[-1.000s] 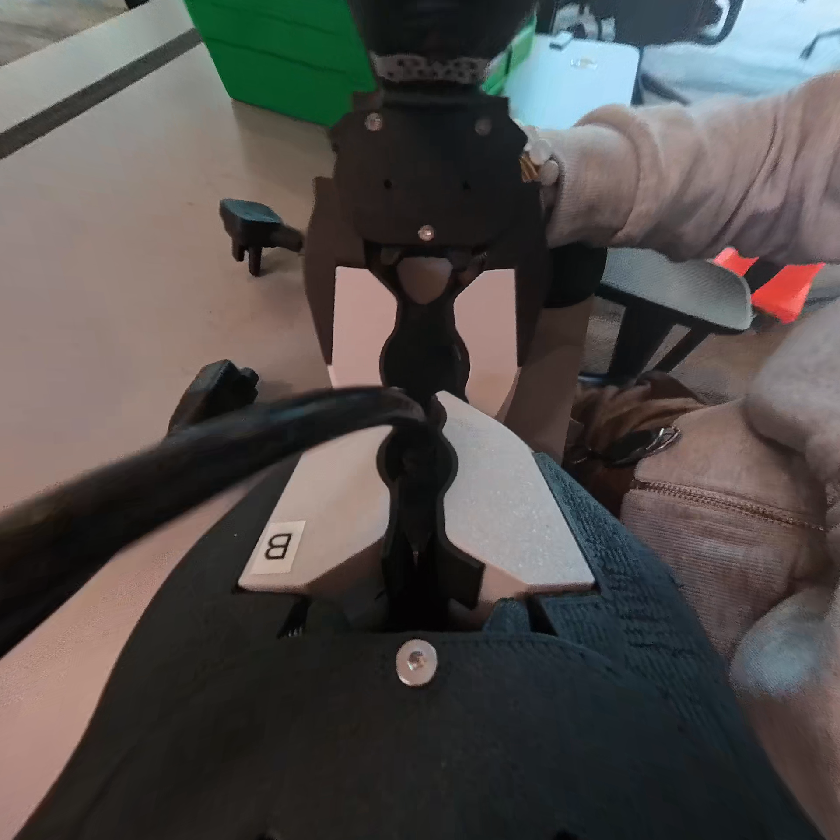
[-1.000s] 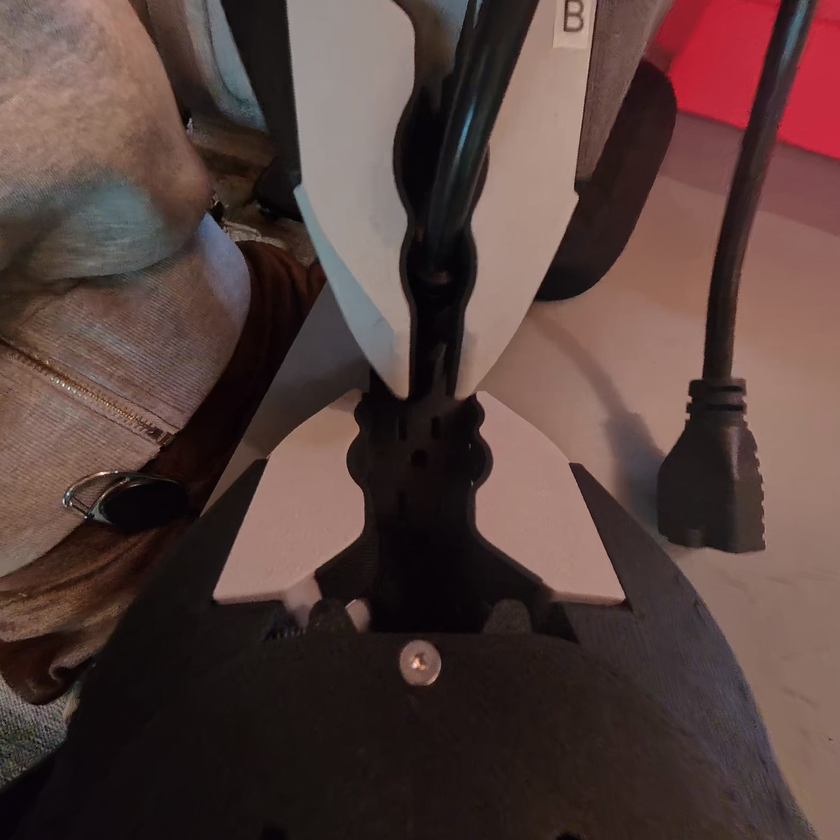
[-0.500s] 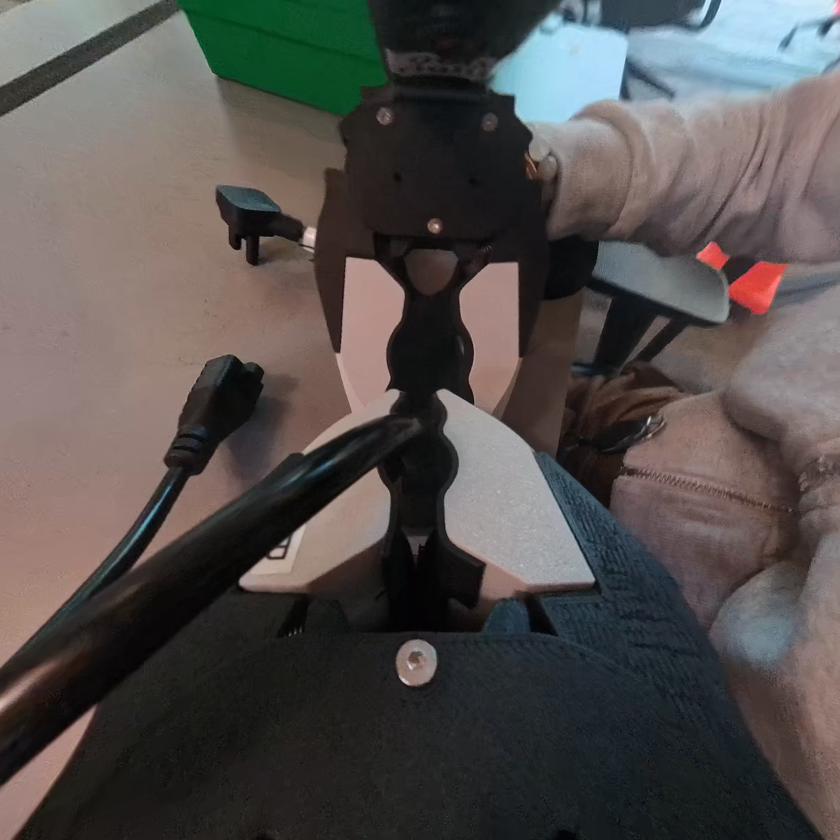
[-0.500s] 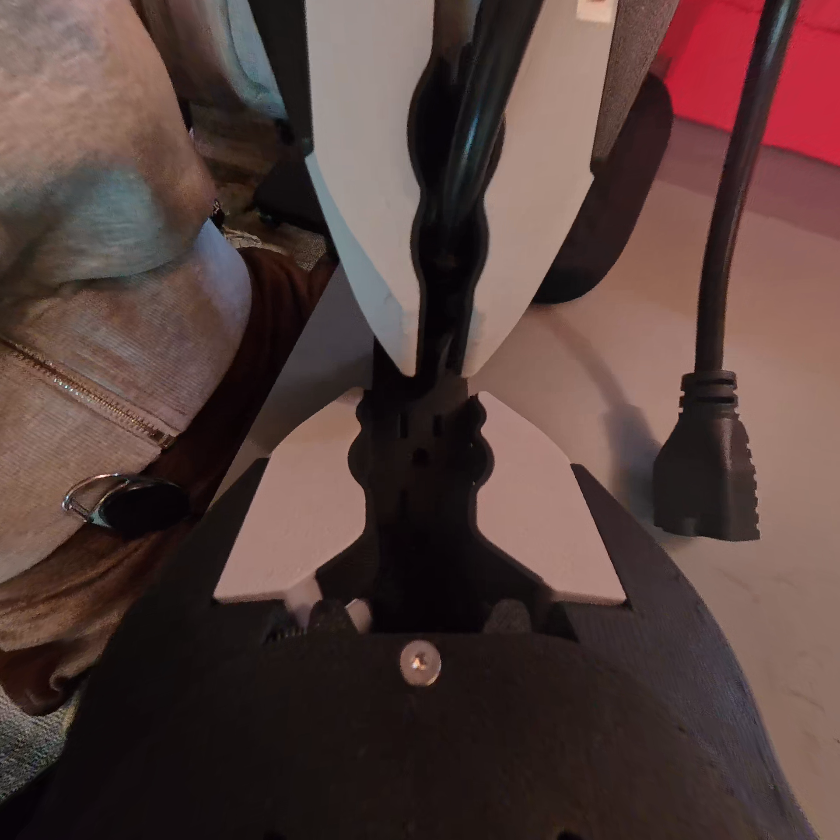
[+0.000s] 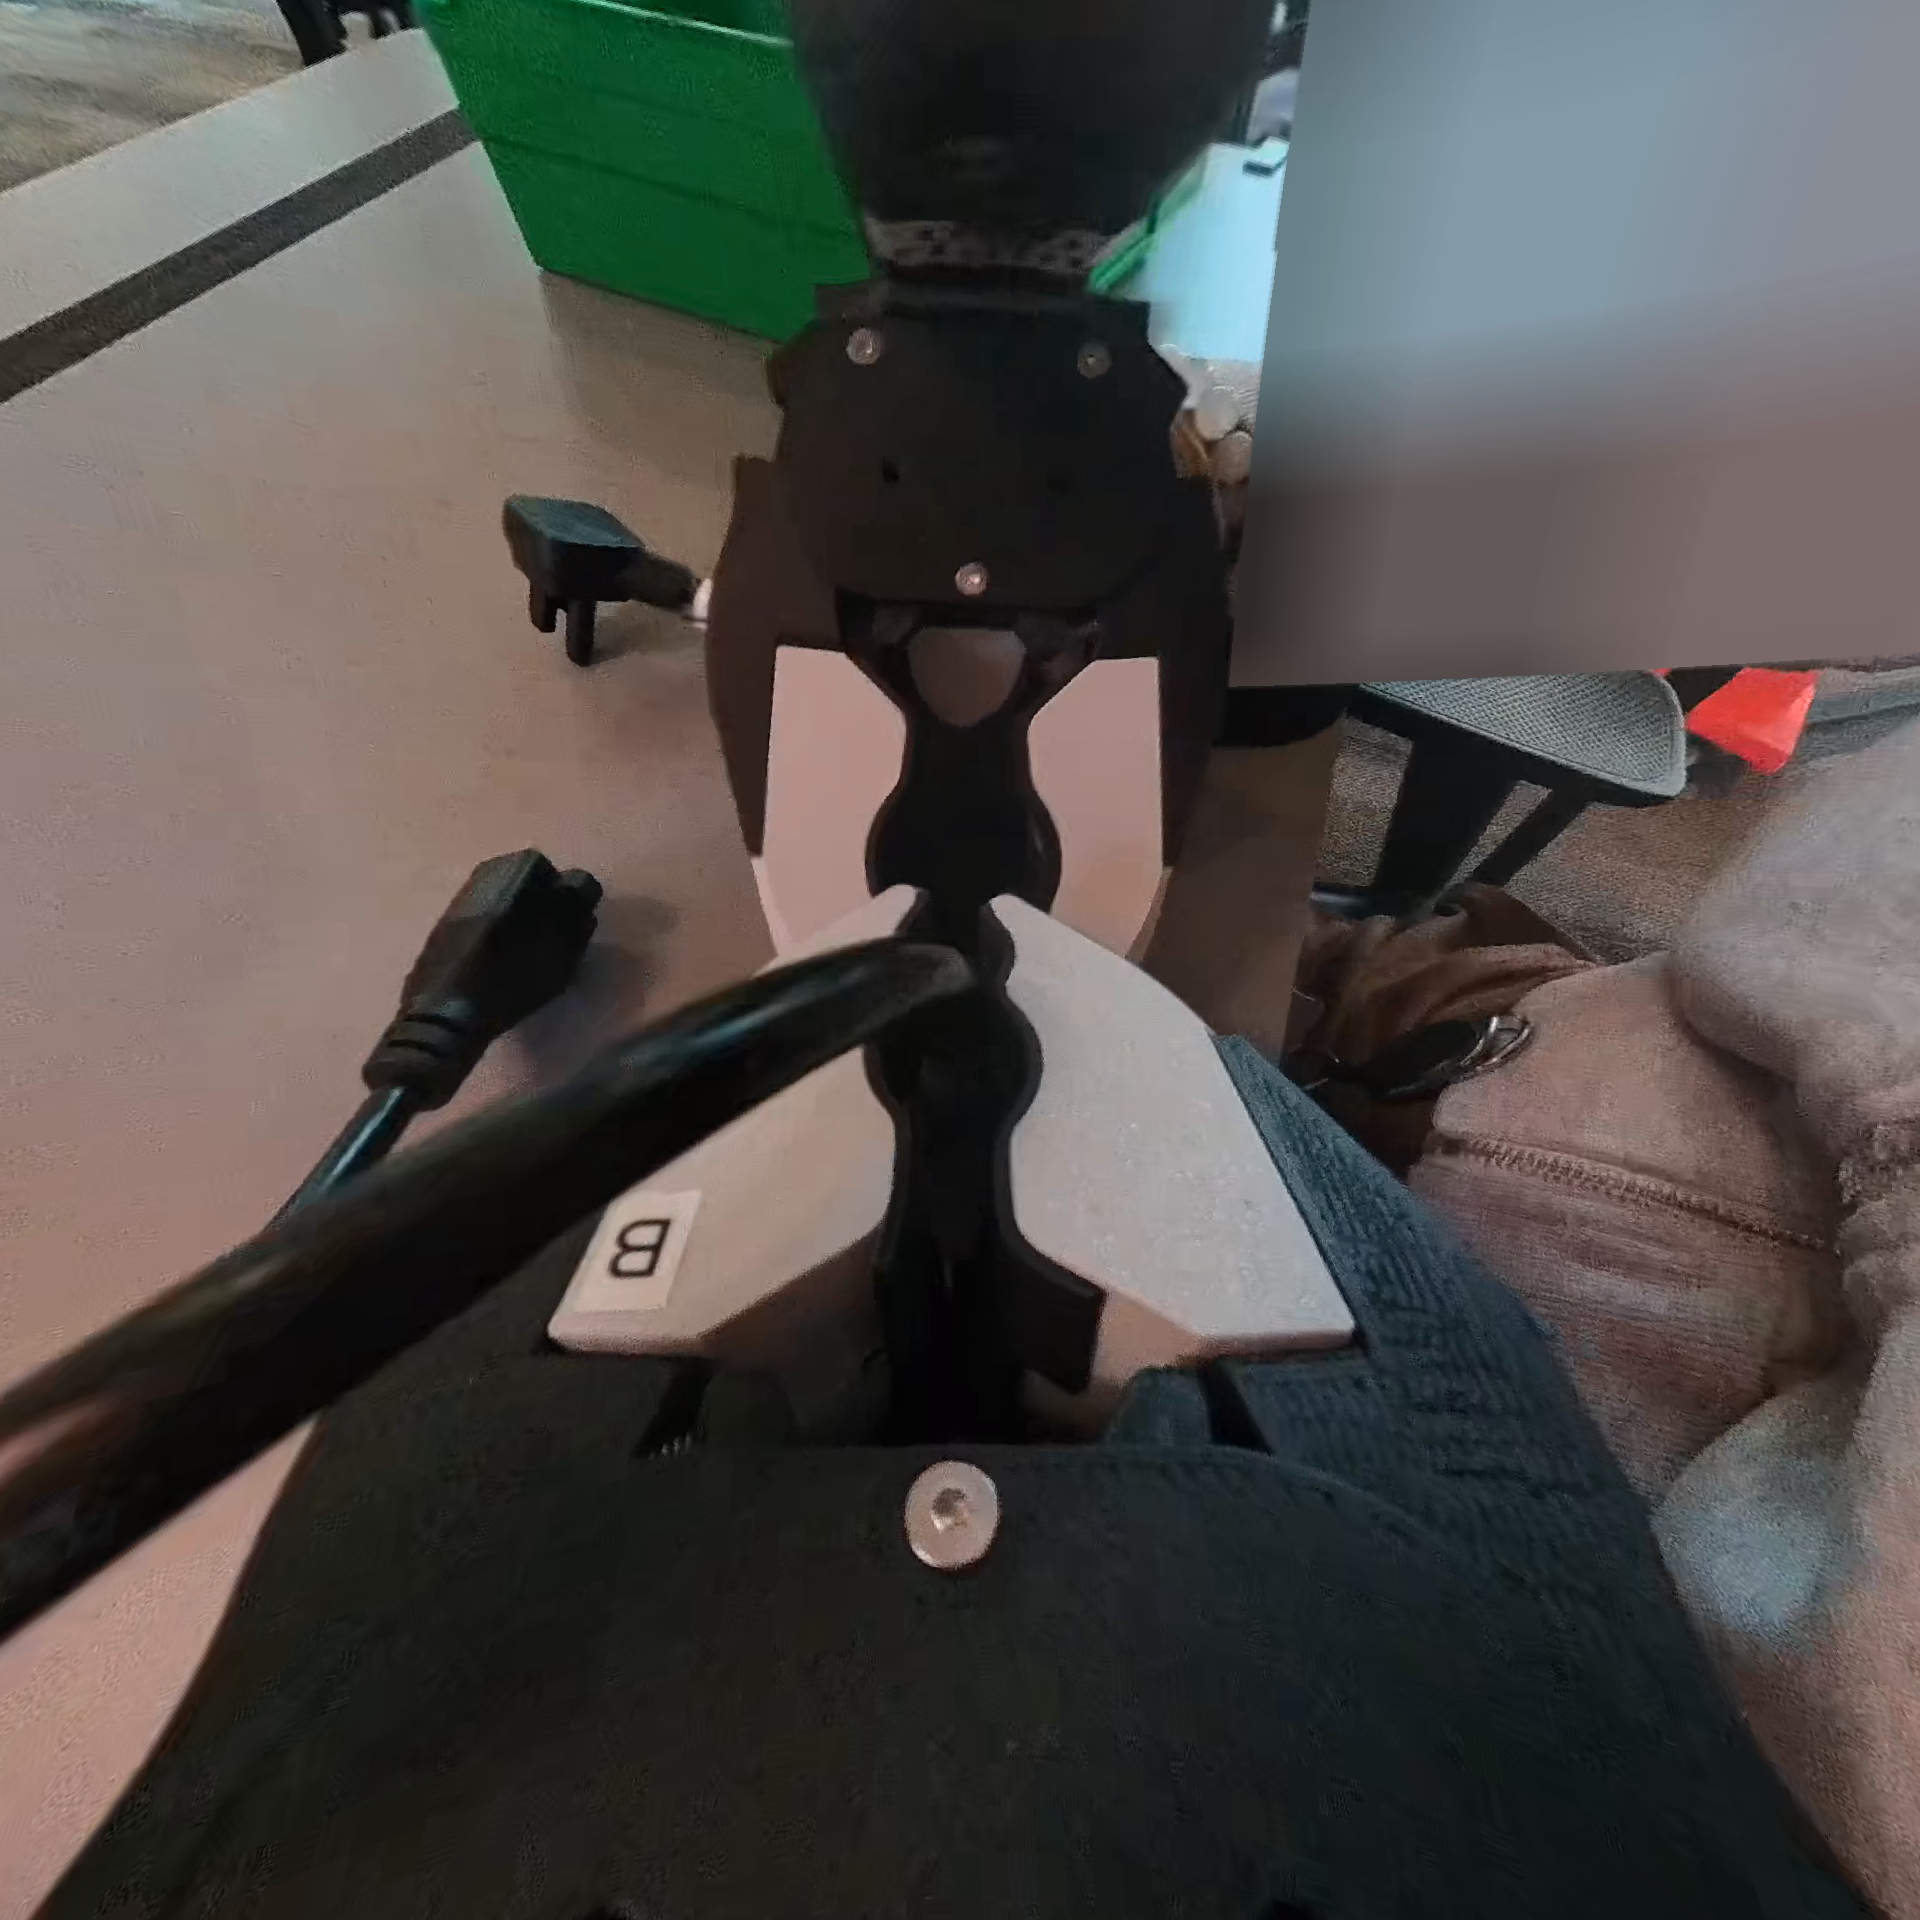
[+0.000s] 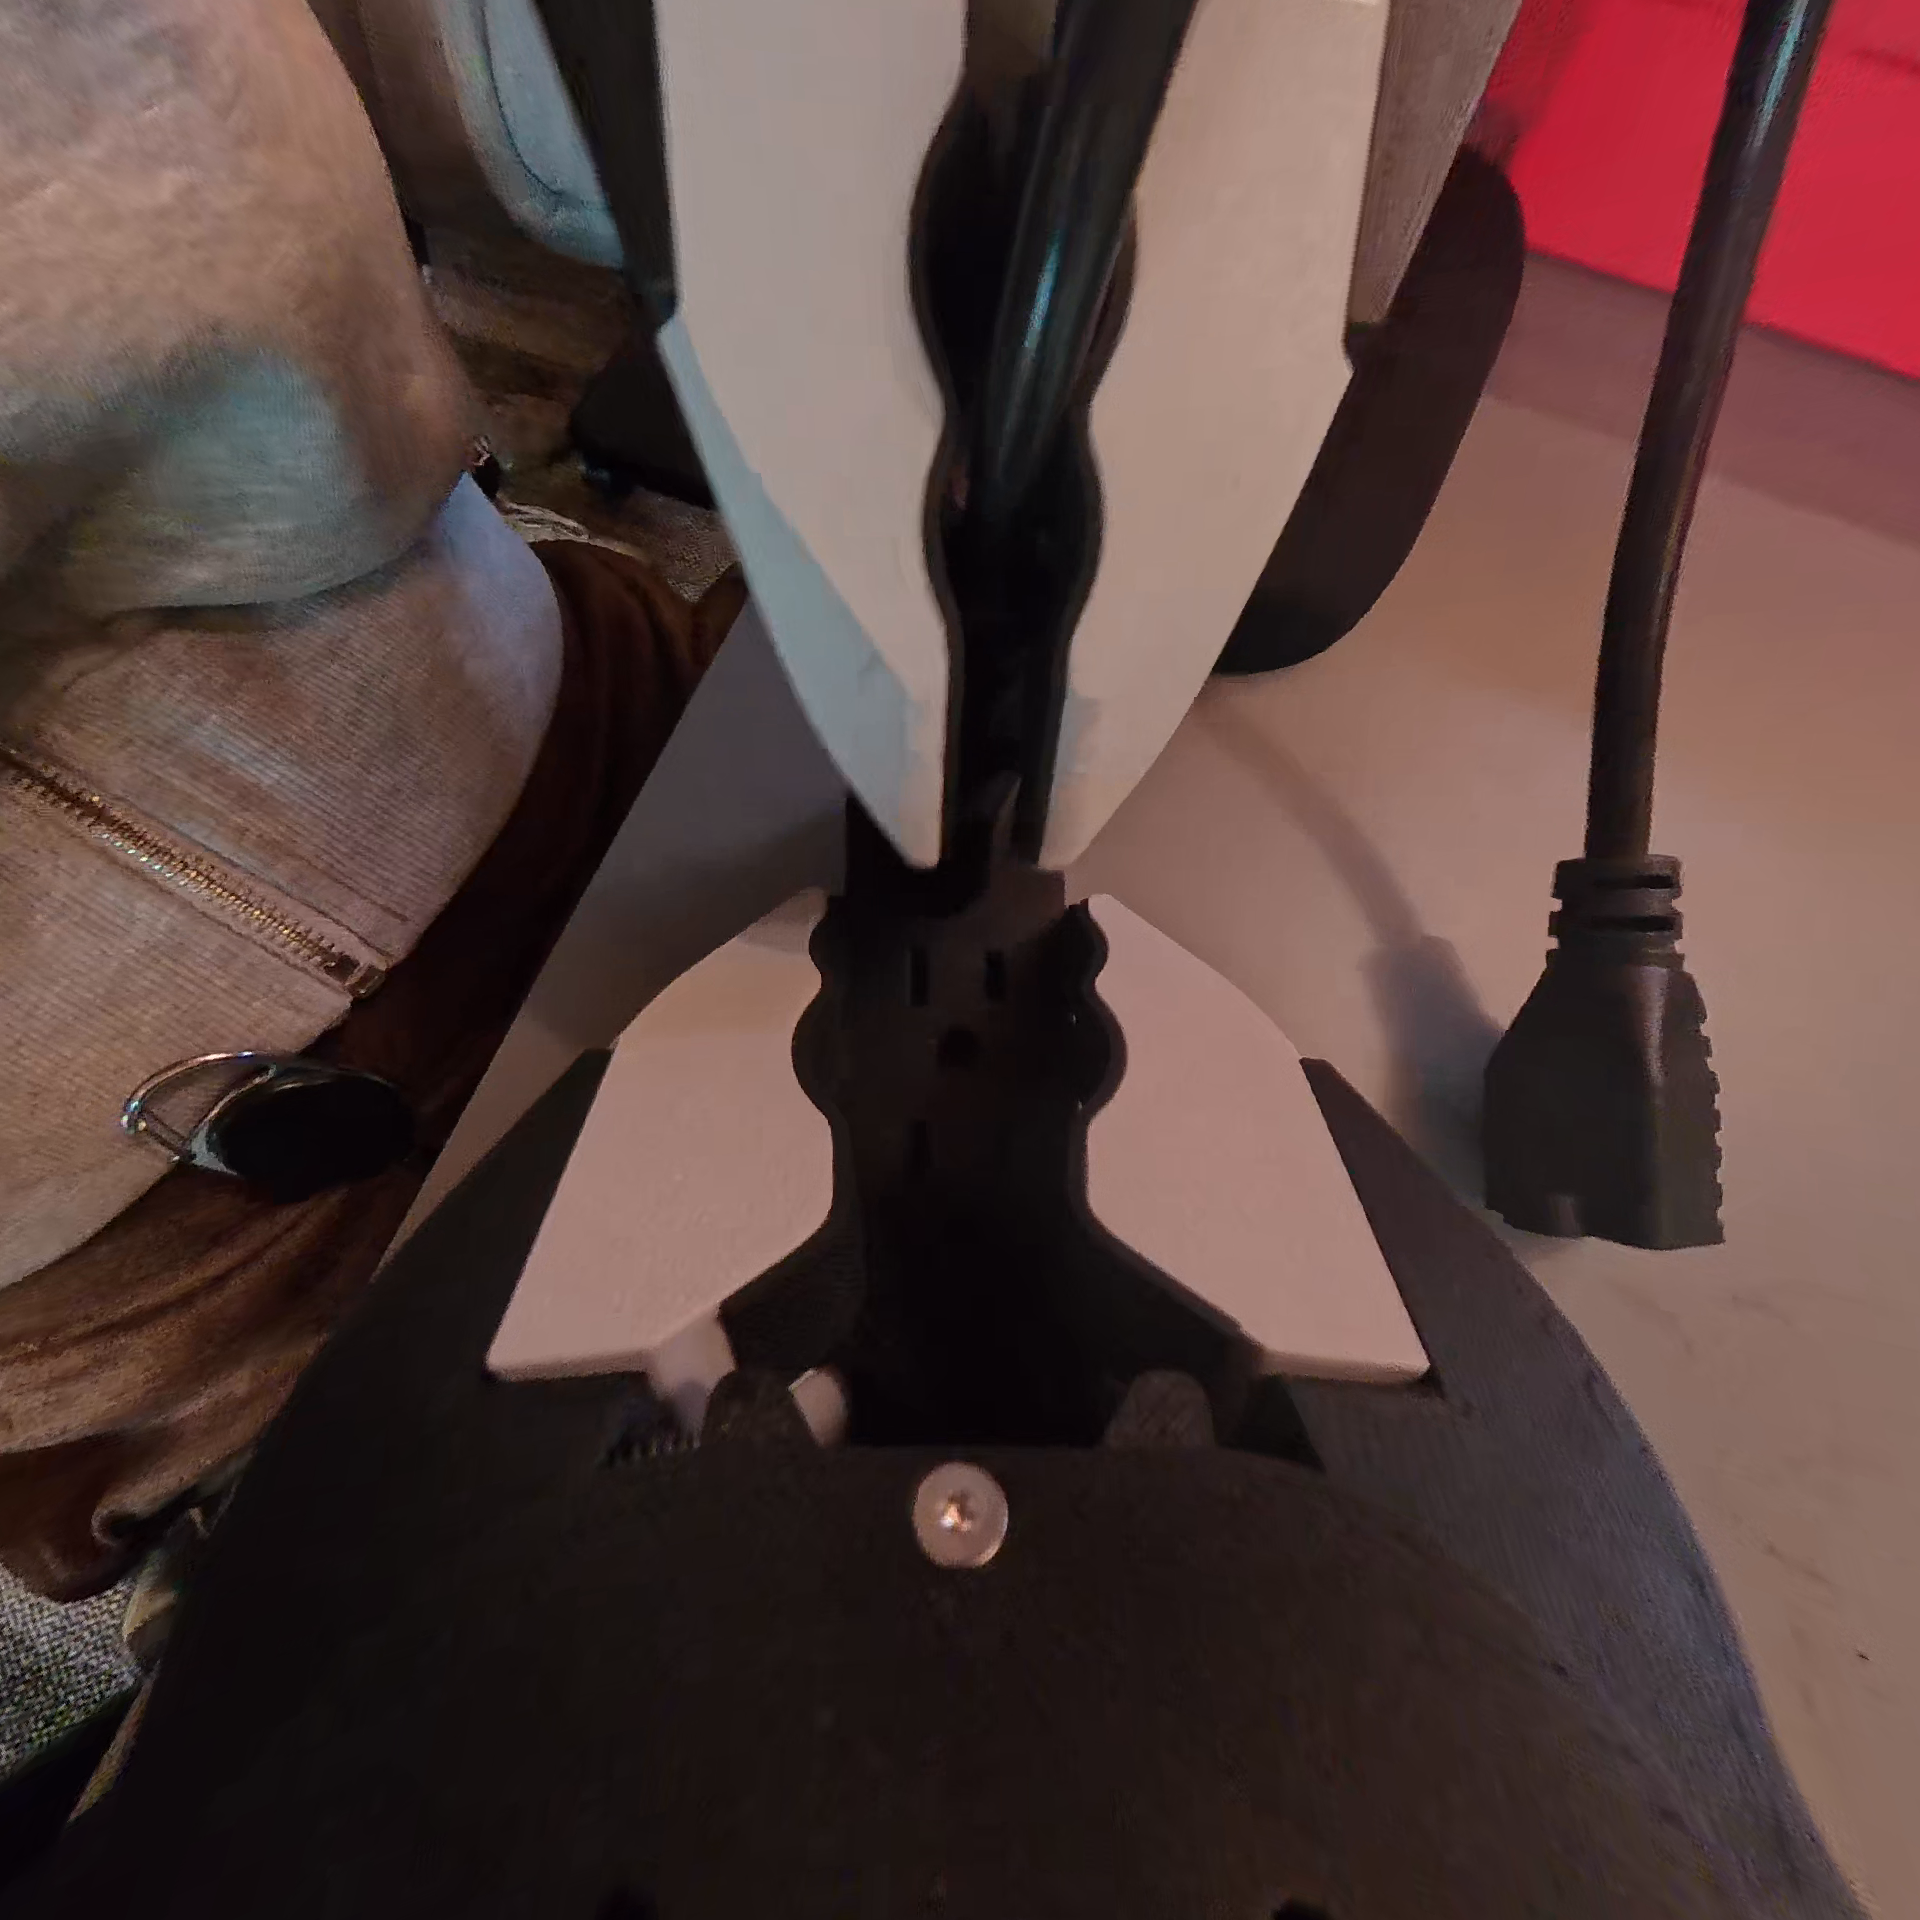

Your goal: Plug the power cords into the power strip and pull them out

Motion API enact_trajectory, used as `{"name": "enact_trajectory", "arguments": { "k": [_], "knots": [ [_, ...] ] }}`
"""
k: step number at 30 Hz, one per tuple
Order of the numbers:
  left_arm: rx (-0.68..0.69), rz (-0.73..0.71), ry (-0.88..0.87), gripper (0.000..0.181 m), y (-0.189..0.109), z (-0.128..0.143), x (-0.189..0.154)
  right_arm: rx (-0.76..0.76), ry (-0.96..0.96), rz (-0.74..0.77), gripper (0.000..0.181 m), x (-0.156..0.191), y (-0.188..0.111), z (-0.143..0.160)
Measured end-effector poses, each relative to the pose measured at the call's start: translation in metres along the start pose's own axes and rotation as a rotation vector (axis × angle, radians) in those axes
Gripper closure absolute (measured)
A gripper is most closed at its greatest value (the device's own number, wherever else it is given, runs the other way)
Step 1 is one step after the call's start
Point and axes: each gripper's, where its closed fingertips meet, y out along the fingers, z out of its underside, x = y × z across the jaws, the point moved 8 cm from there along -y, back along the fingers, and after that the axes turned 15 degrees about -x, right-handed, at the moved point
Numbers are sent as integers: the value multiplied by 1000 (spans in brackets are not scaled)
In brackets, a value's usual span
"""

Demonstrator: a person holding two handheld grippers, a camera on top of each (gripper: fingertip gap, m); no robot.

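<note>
My left gripper (image 5: 951, 920) is shut on a black plug (image 5: 956, 1081). Its thick black cord (image 5: 436, 1184) arcs away to the lower left. My right gripper (image 6: 961, 920) faces it tip to tip and is shut on the black power strip (image 6: 956, 1029), whose slots face the camera. In the right wrist view the left gripper (image 6: 987, 847) comes from above with the cord (image 6: 1049, 343) between its white fingers (image 6: 821, 416). The plug meets the strip's far end, and the prongs are hidden. The right gripper also shows in the left wrist view (image 5: 961, 883).
A second cord's black connector lies on the beige table (image 5: 260, 675), seen left of my left gripper (image 5: 499, 940) and right of my right gripper (image 6: 1605, 1091). A loose pronged plug (image 5: 577, 566) lies farther back, before a green box (image 5: 665, 156). A person's sleeve and jacket (image 6: 208, 727) are close. Some 5 cm of space lies between my two pairs of fingers.
The left gripper with the plug has drawn back slightly from the strip. Its cord has swung and now arcs higher. Both grippers stay shut.
</note>
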Motion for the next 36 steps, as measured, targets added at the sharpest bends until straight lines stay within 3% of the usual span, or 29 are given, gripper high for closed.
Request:
{"name": "enact_trajectory", "arguments": {
  "k": [1,2,5,11,14,17,19,23,28,36],
  "knots": [
    [10,13,23,174,4,-2,-4,1,-4,-14,139,1,0,0],
    [49,16,54,180,5,-4,-5,-1,-8,-13,139,1,-1,0],
    [91,19,52,174,-2,-6,5,-12,5,40,138,1,-2,1],
    [-37,35,-20,174,-1,-1,3,4,-2,19,139,0,-1,1],
    [-20,95,-26,174,-3,0,1,-12,-12,5,139,3,-1,1],
    [74,100,-42,134,-9,11,3,-17,-5,3,139,3,-1,1],
    [139,90,-29,121,-13,23,1,-19,0,-1,139,3,-1,1],
    [88,11,69,148,-14,19,-2,-21,9,0,139,2,0,1],
    [205,27,47,150,-5,29,-2,-19,14,2,139,1,0,1],
    [182,8,92,154,-2,29,-5,-21,19,5,139,1,0,2]
  ]
}}
